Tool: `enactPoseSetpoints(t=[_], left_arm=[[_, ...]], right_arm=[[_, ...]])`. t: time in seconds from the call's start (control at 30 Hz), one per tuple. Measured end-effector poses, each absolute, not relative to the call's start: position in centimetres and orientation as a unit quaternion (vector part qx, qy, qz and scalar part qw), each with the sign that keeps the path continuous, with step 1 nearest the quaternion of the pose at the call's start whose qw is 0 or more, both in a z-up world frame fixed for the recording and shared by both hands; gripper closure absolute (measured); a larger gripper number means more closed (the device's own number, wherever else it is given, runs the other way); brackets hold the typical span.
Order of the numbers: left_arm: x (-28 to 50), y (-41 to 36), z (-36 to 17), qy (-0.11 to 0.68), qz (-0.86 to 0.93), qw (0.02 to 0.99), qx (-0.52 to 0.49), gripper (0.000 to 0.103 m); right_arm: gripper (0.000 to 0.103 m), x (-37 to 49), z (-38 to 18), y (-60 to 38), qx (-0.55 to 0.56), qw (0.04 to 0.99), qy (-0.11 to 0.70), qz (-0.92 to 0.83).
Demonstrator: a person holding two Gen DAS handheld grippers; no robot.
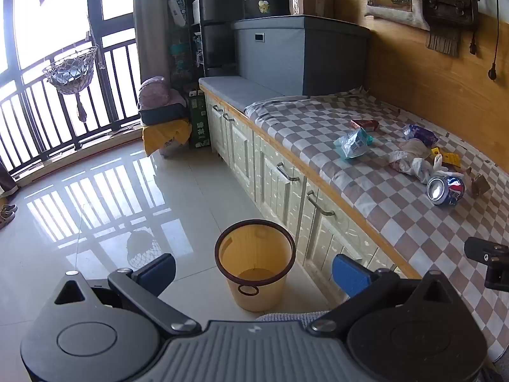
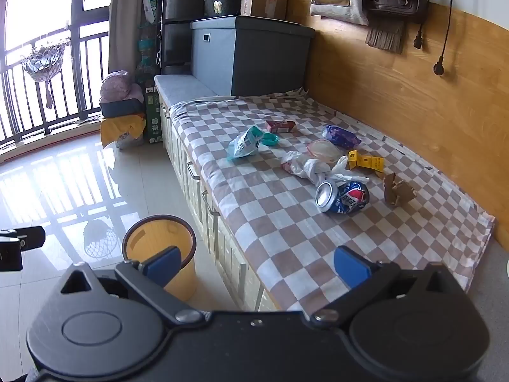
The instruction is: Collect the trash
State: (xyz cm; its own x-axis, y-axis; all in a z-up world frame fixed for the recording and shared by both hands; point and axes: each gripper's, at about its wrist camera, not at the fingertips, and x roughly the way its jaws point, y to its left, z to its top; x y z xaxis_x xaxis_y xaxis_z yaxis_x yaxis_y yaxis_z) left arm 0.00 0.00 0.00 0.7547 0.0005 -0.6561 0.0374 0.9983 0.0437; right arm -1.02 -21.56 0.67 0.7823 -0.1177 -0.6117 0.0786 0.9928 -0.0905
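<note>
Crumpled wrappers, a dented metal can on checked cloth — our left gripper and right gripper gape wide, empty — round plastic bin below.

Yellow bin: near wall hidden behind the right gripper's left finger. Teal lid half behind plastic bag. Print on red box too small to read.

Black grippers, blue fingers
</note>
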Motion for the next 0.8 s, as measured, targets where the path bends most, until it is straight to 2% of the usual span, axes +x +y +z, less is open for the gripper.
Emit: enactPoseSetpoints(t=[0.8], left_arm=[[-0.01, 0.0, 0.01, 0.348, -0.01, 0.937, 0.028, 0.0]], right_arm=[[0.0, -1.15, 0.81, -21.57, -0.029, 0.944, 0.326, -0.051]])
